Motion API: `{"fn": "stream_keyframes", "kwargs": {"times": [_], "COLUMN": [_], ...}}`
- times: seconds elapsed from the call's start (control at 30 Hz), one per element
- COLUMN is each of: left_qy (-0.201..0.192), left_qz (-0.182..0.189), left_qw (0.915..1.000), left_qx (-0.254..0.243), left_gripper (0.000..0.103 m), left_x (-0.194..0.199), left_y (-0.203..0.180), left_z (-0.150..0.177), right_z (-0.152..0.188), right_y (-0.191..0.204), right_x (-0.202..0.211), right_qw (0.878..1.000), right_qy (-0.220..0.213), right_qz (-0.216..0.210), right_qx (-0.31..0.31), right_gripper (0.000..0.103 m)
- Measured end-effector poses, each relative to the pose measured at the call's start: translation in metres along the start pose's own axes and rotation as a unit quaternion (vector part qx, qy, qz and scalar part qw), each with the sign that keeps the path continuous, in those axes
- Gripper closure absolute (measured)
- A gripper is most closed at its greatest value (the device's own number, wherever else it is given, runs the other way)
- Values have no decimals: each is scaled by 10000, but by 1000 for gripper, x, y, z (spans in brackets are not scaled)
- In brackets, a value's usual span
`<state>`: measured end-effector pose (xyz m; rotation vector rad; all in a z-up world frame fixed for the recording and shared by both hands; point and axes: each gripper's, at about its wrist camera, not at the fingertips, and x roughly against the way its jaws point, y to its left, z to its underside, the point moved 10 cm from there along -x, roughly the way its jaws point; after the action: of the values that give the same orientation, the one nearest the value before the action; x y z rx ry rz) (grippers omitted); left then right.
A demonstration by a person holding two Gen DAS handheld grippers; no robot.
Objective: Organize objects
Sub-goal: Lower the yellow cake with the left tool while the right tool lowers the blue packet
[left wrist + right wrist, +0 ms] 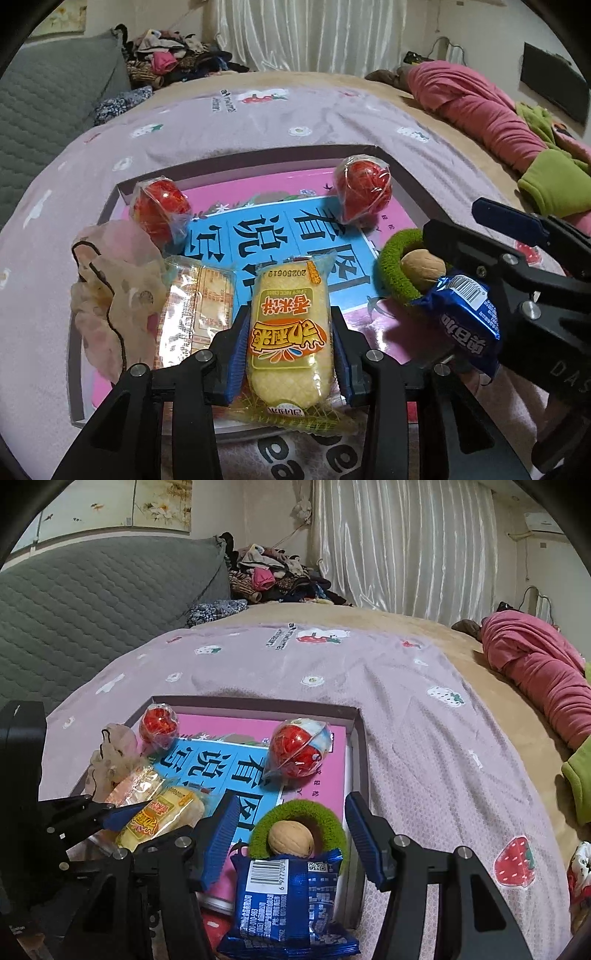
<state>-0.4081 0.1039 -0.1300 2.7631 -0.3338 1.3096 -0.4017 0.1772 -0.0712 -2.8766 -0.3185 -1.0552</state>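
The left gripper (pixel 290 343) fills the bottom centre of its own view, angled downward, its blue pads (pixel 239 354) close against both sides of a yellow snack (pixel 288 332); in the right view it shows at the lower left. The right gripper (pixel 291 845) sits at the bottom centre of its view, tilted down, jaws apart with a gap on each side of a blue packet (pixel 288 904) lying between them. In the left view it reaches in from the right edge.
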Motion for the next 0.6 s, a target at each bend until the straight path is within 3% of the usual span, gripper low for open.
{"fn": "stream_keyframes", "kwargs": {"times": [0.2,0.6], "left_qy": [-1,12], "left_qz": [-42,-63], "left_qw": [10000,9999], "left_qx": [12,-115], "left_gripper": [45,28], "left_x": [3,14], "left_y": [1,-4], "left_z": [-2,-2], "right_z": [-1,2], "right_y": [-3,-6], "right_x": [2,-1], "right_qw": [10000,9999], "right_qy": [-31,65], "right_qz": [4,26], "right_qx": [-64,-91], "right_gripper": [43,40]}}
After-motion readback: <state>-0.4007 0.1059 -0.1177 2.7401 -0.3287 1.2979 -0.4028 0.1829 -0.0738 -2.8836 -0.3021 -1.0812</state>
